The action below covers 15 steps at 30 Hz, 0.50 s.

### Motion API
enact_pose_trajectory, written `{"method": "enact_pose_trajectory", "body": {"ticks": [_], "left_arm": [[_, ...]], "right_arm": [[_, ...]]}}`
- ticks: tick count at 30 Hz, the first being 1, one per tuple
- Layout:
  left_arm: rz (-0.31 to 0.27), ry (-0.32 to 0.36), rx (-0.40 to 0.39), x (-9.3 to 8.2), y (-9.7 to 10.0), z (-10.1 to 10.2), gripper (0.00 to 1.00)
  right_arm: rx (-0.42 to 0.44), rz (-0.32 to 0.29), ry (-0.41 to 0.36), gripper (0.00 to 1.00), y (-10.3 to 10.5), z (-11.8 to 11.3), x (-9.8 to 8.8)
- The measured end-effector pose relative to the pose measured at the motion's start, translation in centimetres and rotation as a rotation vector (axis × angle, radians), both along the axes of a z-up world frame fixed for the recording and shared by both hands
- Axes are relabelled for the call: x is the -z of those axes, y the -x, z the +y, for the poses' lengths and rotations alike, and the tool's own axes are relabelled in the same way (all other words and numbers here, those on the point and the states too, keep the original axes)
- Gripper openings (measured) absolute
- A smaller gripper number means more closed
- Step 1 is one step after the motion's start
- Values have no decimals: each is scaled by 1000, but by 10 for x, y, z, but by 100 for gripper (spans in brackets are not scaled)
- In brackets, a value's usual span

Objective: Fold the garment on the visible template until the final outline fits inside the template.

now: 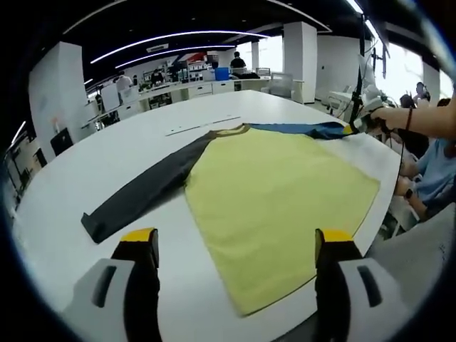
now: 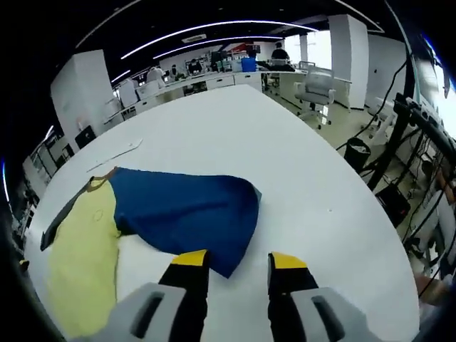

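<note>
A garment lies flat on the white table [image 1: 85,178]: yellow body [image 1: 274,203], dark grey sleeve [image 1: 146,189] stretched to the left, blue sleeve [image 1: 306,130] reaching to the far right. My left gripper [image 1: 236,239] hovers open and wide over the yellow hem at the near edge, holding nothing. A hand holds my right gripper [image 1: 362,122] at the end of the blue sleeve. In the right gripper view the blue sleeve [image 2: 182,210] spreads ahead beside the yellow body [image 2: 82,263]. Its cuff corner lies between the parted fingers of my right gripper [image 2: 238,261].
A thin pale strip [image 1: 203,127] lies on the table beyond the collar, also seen as the pale strip [image 2: 114,155]. People sit along the table's right edge [image 1: 420,178]. Office desks and chairs [image 2: 313,89] stand behind. Cables and stands [image 2: 399,135] crowd the floor at right.
</note>
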State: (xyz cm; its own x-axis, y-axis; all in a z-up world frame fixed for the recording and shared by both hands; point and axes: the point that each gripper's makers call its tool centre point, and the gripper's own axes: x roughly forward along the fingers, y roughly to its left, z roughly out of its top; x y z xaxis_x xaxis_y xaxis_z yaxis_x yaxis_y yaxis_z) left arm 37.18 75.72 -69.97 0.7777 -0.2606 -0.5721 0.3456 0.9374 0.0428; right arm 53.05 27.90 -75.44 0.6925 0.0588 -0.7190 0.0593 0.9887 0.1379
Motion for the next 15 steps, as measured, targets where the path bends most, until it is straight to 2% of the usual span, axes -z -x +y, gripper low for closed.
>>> {"method": "enact_pose_trajectory", "body": {"ticks": [5, 9, 15], "left_arm": [[0, -6, 2, 0, 0, 0, 87], [0, -7, 0, 0, 1, 0, 87], [0, -9, -3, 0, 0, 1, 87]], "right_arm": [[19, -1, -14, 15, 1, 2, 2], [21, 1, -15, 1, 1, 2, 3], [9, -21, -6, 0, -1, -2, -2]]}}
